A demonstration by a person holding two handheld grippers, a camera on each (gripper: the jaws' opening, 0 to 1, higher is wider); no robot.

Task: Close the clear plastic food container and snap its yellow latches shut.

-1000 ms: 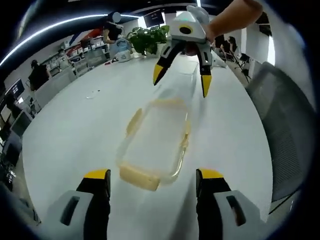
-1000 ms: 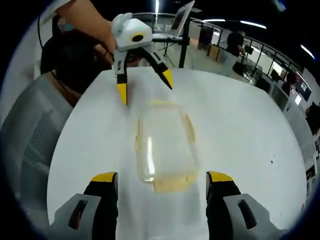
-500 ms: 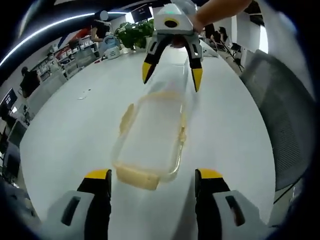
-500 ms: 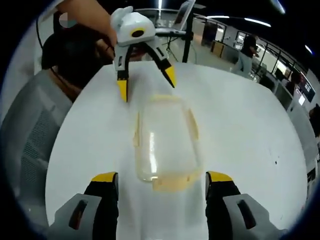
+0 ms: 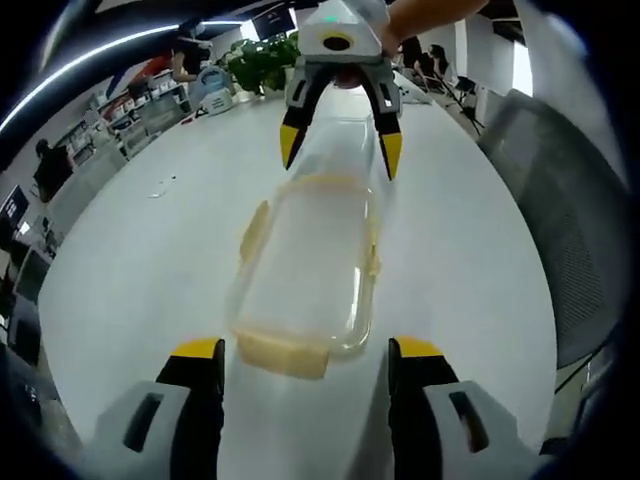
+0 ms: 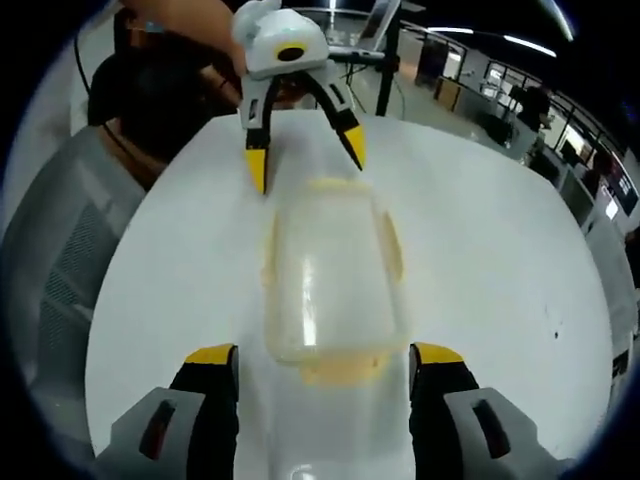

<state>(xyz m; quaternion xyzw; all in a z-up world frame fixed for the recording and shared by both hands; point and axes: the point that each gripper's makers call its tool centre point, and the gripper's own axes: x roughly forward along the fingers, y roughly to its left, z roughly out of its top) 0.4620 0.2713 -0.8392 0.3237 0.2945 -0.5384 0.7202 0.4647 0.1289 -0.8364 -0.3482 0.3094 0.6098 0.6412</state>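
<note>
A clear plastic food container [image 5: 305, 262] [image 6: 330, 275] lies lengthwise on the white table, lid on, with pale yellow latches on its ends and long sides. The near end latch [image 5: 283, 354] sits between my left gripper's [image 5: 305, 352] open jaws. My right gripper [image 5: 338, 150] hangs open over the far end in the left gripper view. Seen from the right gripper view, my right gripper [image 6: 325, 358] stands open around its near end latch [image 6: 338, 371], and my left gripper [image 6: 305, 160] is open above the opposite end, held by a hand.
The white table [image 5: 130, 260] [image 6: 490, 250] spreads wide around the container. A grey mesh chair [image 5: 570, 230] [image 6: 50, 270] stands beside the table edge. Potted plants [image 5: 262, 60] and desks with people sit far behind. A laptop on a stand [image 6: 370, 40] rises beyond the table.
Both grippers have drawn closer to the container's two ends and lower over it. The container has not moved; both stay open.
</note>
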